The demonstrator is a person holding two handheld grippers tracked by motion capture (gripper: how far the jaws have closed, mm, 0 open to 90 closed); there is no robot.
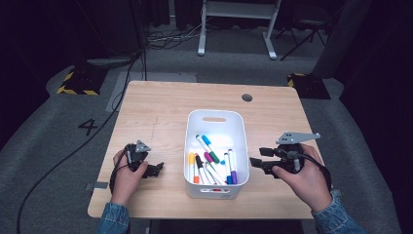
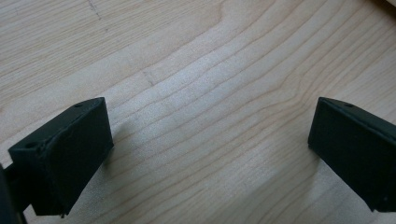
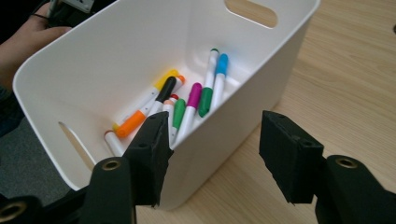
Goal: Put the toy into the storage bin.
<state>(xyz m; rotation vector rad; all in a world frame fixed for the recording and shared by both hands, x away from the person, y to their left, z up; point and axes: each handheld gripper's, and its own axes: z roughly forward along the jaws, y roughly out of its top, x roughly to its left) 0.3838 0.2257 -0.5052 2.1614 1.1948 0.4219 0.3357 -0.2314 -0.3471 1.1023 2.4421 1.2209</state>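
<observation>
A: Where do things stand?

B: The white bin (image 1: 216, 152) sits mid-surface, nearer the front edge, with the markers (image 1: 212, 163) lying loose in its bottom. The right gripper (image 1: 255, 162) hangs just off the bin's right wall, fingers (image 3: 150, 154) spread with nothing between them. The left gripper (image 1: 155, 169) rests on the surface (image 2: 210, 93) toward the front-left corner, fingers (image 2: 70, 154) also wide apart over bare wood.

A: So what is the step?

B: Probably a drop just finished, though I cannot tell from this angle whether any marker is still outside the bin.

A: How to do it well?

B: Lift the right gripper clear of the rim before swinging away, so a finger doesn't nudge the light bin. Keep the fingers open until they are lined up across the next marker's barrel.
</observation>
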